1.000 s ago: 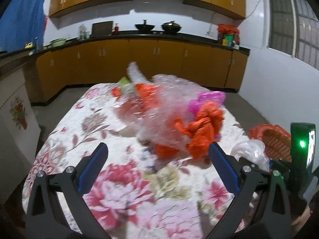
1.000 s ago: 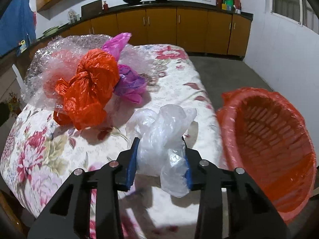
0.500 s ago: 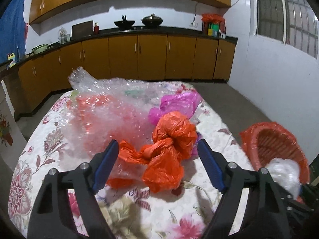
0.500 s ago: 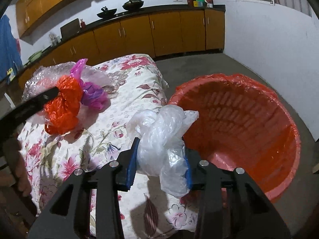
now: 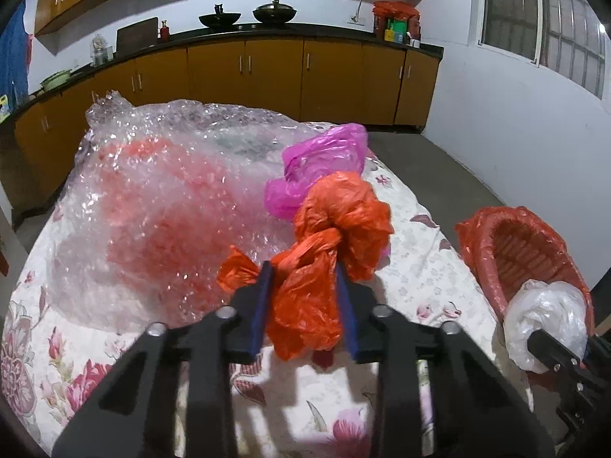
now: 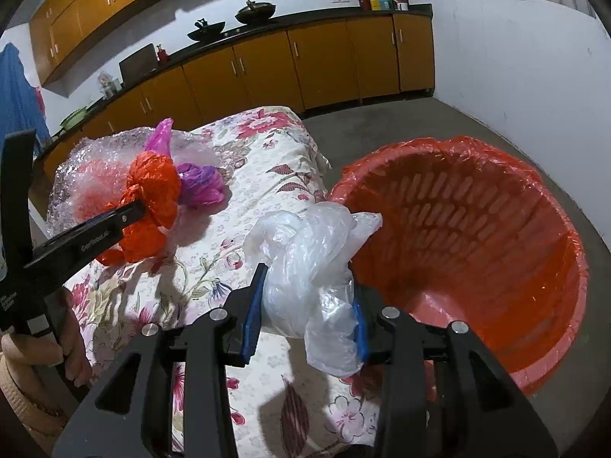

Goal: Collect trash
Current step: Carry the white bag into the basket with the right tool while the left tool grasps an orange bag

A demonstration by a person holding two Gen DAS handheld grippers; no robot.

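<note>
My left gripper is shut on a knotted orange plastic bag that lies on the flowered table. A pink bag and a big sheet of bubble wrap lie just behind it. My right gripper is shut on a clear white plastic bag and holds it at the table's right edge, beside the rim of the orange basket. The left gripper with the orange bag also shows in the right wrist view, and the white bag in the left wrist view.
The orange basket, lined with an orange bag, stands on the floor to the right of the table. Kitchen cabinets run along the far wall. A white wall lies to the right.
My left gripper has closed on the orange bag. My right gripper has carried the white bag a little further right, to the basket's rim.
</note>
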